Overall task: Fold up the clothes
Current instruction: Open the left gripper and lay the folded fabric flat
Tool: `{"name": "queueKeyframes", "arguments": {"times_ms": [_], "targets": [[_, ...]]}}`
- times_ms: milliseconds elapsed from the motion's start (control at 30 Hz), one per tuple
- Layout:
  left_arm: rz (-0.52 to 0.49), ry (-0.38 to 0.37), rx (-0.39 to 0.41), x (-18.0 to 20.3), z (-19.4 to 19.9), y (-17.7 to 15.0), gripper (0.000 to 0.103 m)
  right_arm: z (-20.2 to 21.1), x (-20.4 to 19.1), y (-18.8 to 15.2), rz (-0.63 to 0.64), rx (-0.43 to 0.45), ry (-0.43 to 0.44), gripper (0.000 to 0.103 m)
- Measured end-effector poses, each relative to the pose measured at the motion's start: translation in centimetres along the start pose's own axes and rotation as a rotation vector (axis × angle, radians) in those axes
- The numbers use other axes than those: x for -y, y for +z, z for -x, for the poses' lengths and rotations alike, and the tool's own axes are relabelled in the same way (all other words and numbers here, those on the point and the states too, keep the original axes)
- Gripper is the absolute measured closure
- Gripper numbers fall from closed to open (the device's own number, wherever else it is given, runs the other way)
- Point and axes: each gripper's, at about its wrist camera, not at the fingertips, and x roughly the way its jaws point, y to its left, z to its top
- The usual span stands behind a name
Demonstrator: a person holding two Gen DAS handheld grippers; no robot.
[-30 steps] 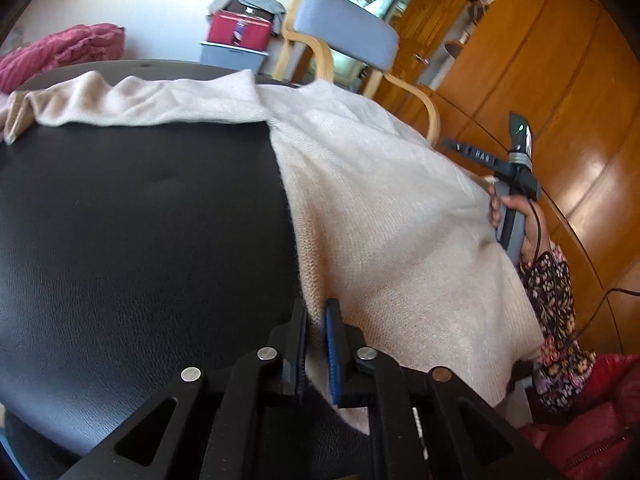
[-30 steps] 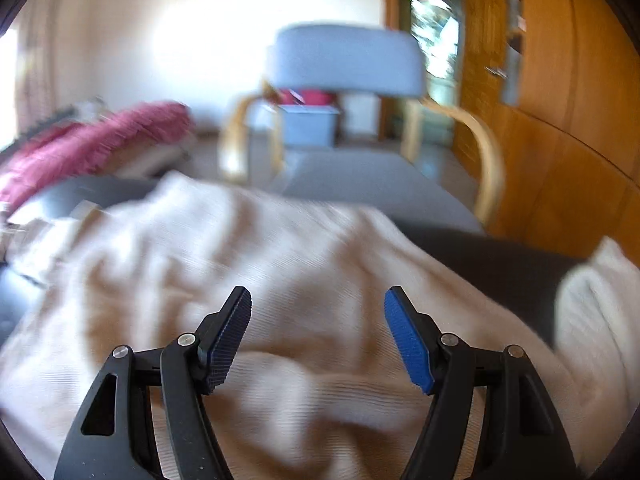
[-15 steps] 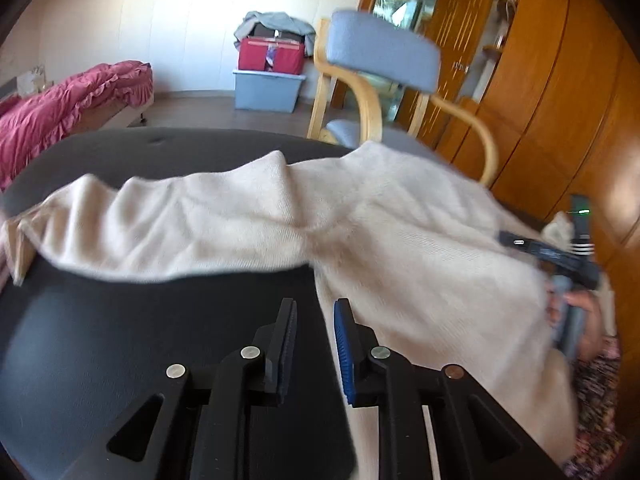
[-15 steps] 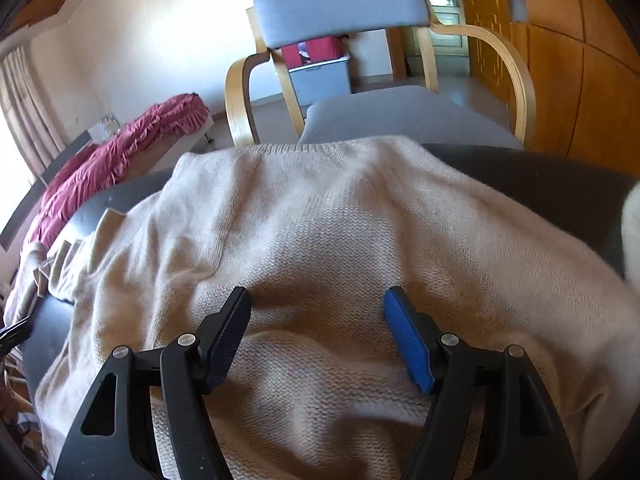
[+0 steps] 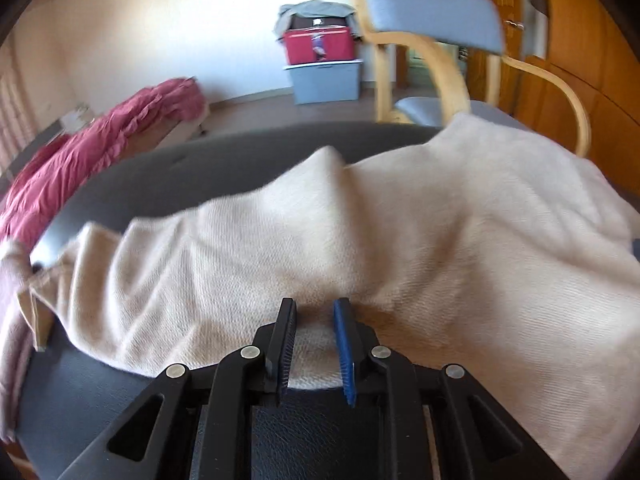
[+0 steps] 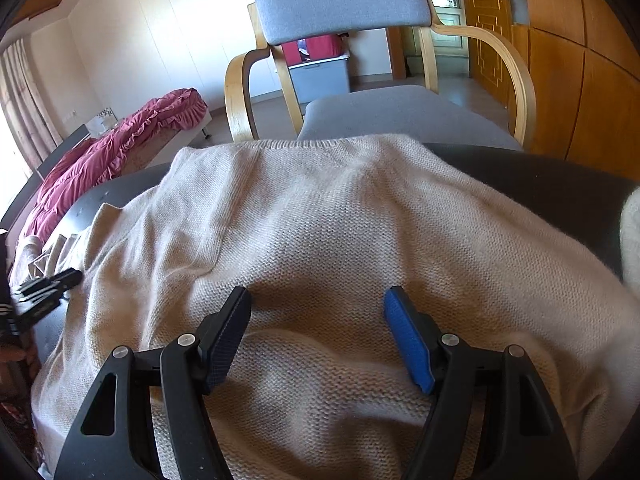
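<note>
My right fingers (image 6: 228,336) spread wide over the beige sweater (image 6: 320,220); left gripper (image 5: 316,344) narrowly parted, fabric between; armchair (image 6: 344,8) beyond.

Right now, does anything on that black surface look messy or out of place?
The cream sweater isn't flat: it lies rumpled in ridges, and its sleeve trails toward the black surface's left edge. Nothing looks torn or spilled.
</note>
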Motion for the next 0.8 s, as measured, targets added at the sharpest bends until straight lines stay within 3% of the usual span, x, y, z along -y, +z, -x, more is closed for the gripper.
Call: {"name": "queueKeyframes", "arguments": {"times_ms": [267,567,667,800], "targets": [[0.055,-0.021,0.009,-1.0,-1.0,-0.3,0.078,0.2,-0.2,0.0,0.011,0.012,-0.017,0.029],[0.058,-0.024,0.014,-1.0,-0.3,-0.3,0.078,2.9,-3.1,1.7,0.150,0.081,-0.156,0.029],[0.074,-0.044,0.014,-1.3,-0.4,-0.4,0.078,2.0,-3.5,2.8,0.203,0.046,-0.209,0.029],[0.092,-0.064,0.014,-1.5,-0.2,-0.5,0.078,-0.2,-2.0,4.6,0.179,-0.004,-0.226,0.042]]}}
